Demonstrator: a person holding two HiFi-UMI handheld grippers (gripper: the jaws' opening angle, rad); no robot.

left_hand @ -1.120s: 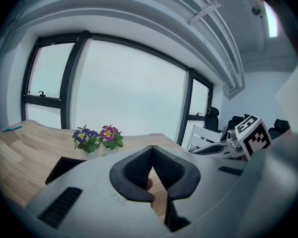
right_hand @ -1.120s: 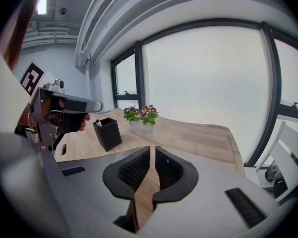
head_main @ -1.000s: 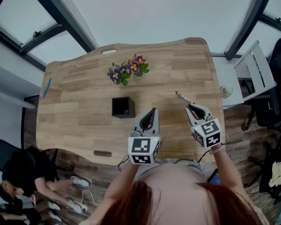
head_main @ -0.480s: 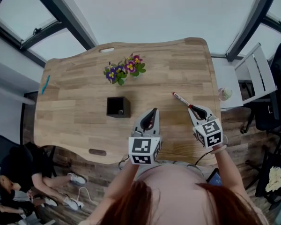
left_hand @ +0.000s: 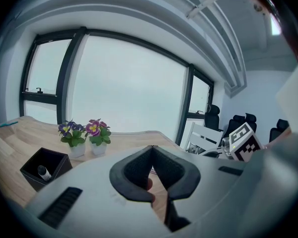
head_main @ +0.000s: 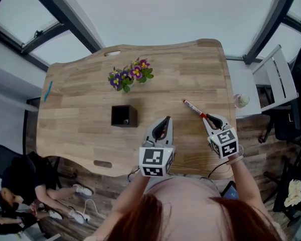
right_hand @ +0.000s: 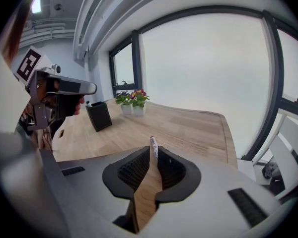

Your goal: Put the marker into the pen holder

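A red-and-white marker [head_main: 193, 108] lies on the wooden table [head_main: 85, 104], right of centre. My right gripper [head_main: 211, 118] is at its near end. In the right gripper view the marker [right_hand: 153, 149] sits between the fingertips, and the gap between the jaws is no wider than the marker. The black square pen holder [head_main: 124, 116] stands left of centre, with a small white-tipped item inside; it also shows as the holder [left_hand: 44, 168] and the holder [right_hand: 99, 115]. My left gripper [head_main: 164, 120] hovers shut and empty between the holder and the marker.
Two small pots of purple and yellow flowers [head_main: 130, 77] stand behind the holder. A blue pen [head_main: 48, 91] lies at the table's left edge. A white chair [head_main: 278, 79] stands off the right side, and a person [head_main: 20, 185] sits on the floor at lower left.
My right gripper has crept forward to the marker's near end, so the marker now sits between its tips. The left gripper has hardly moved.
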